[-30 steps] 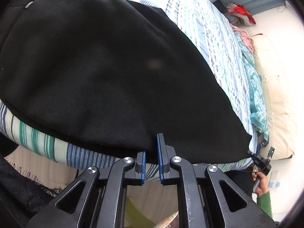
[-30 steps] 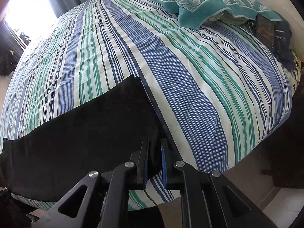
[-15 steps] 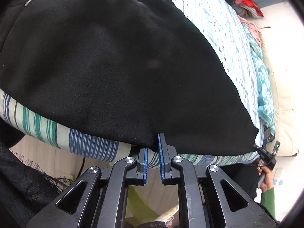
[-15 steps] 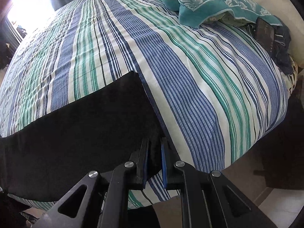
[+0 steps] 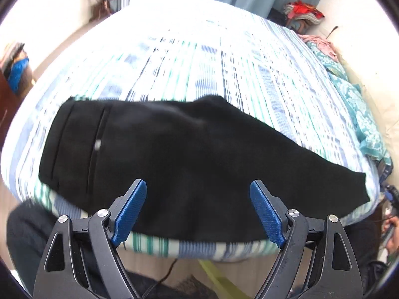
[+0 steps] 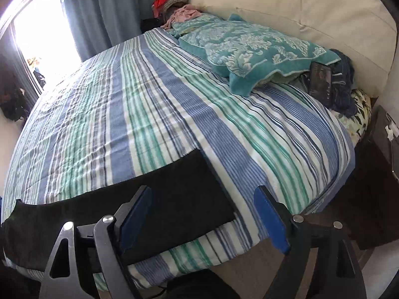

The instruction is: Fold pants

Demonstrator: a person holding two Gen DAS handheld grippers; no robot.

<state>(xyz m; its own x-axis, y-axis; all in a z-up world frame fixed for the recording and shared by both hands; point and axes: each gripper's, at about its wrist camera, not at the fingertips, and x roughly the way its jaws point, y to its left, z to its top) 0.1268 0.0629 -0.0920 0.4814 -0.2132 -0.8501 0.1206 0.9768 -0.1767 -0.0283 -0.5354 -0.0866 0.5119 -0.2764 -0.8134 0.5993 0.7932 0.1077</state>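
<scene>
The black pants [image 5: 194, 164] lie flat along the near edge of the striped bed [image 5: 212, 57], waistband at the left, leg end at the right. My left gripper [image 5: 198, 186] is open and empty, held back above the middle of the pants. In the right wrist view the leg end of the pants [image 6: 154, 199] lies on the bed [image 6: 149, 114] near its front edge. My right gripper [image 6: 202, 191] is open and empty, just above and behind the leg hem.
A teal patterned blanket [image 6: 251, 49] and dark items [image 6: 324, 82] lie at the head of the bed by the cream headboard [image 6: 286, 5]. Curtains [image 6: 112, 7] and a bright window are beyond. A dark nightstand [image 6: 379, 174] stands at the right.
Both grippers let go of the pants edge, opened wide and pulled back and up from the bed. The pants now lie flat on the bed.
</scene>
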